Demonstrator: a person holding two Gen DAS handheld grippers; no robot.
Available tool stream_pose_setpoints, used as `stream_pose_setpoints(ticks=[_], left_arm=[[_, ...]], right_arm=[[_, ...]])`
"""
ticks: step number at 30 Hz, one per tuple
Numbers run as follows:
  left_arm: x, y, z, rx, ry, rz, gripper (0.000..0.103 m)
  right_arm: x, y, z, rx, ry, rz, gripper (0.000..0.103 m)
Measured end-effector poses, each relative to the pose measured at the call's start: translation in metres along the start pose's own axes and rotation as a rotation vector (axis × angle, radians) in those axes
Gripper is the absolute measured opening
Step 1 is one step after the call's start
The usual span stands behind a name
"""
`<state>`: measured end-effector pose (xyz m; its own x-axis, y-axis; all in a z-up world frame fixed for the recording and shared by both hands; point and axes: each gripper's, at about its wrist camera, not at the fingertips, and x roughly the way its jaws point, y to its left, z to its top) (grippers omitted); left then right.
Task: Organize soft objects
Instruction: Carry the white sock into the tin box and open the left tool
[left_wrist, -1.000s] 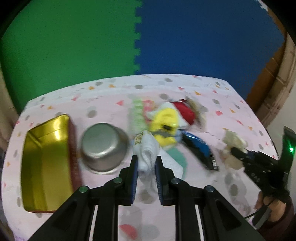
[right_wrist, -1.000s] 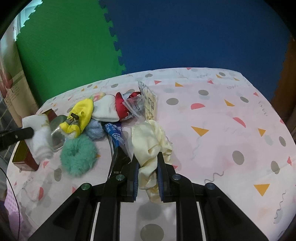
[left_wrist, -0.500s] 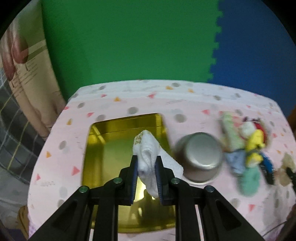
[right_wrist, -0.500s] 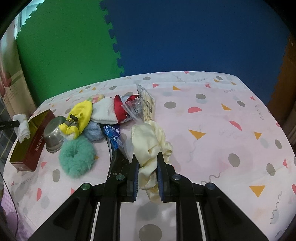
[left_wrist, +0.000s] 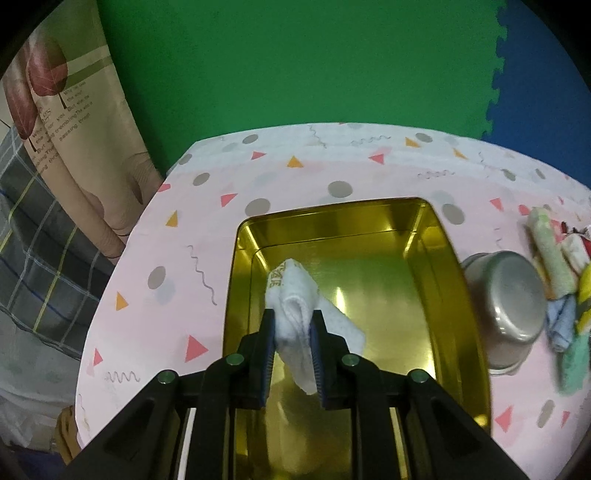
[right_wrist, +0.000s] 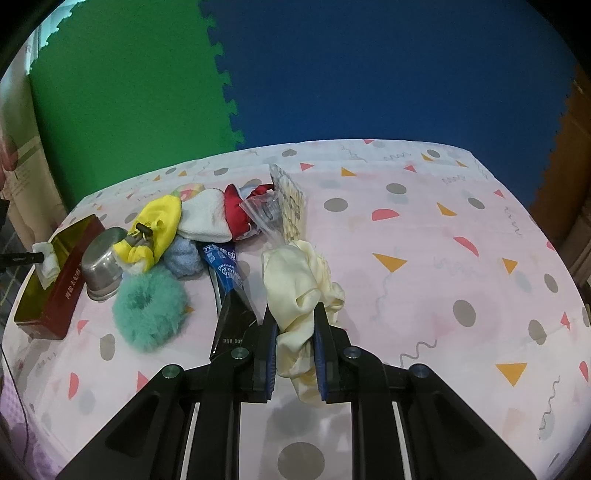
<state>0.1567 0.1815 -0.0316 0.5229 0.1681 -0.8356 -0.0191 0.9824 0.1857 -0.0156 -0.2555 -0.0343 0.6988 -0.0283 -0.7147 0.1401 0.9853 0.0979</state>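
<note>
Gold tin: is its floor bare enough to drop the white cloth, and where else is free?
The gold tin is bare under the white cloth. Tablecloth right of the cream scrunchie is free. Crowded: steel cup, teal scrunchie, yellow pouch.

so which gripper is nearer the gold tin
Left. The left gripper hangs right above the gold tin with the white cloth. The right gripper is across the pile, holding the cream cloth.
</note>
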Motion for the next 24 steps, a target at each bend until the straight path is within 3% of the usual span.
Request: stream_pose_setpoints(ticks=[4, 9, 18, 24], left_arm=[[0.007, 0.001, -0.001, 0.003, 0.005, 0.014, 0.023], [0.009, 0.004, -0.003, -0.005, 0.005, 0.024, 0.035], [-0.005, 0.013, -0.010, -0.036, -0.006, -0.038, 0.037], [-0.034, 0.008, -0.030, -0.012, -0.071, -0.017, 0.037]], right_arm=[[0.001, 0.001, -0.001, 0.001, 0.000, -0.001, 0.017], [0.000, 0.002, -0.003, -0.005, 0.008, -0.007, 0.017], [-0.003, 0.010, -0.003, -0.020, 0.005, -0.010, 0.017], [-0.011, 0.021, 0.000, -0.038, -0.003, -0.003, 0.016]])
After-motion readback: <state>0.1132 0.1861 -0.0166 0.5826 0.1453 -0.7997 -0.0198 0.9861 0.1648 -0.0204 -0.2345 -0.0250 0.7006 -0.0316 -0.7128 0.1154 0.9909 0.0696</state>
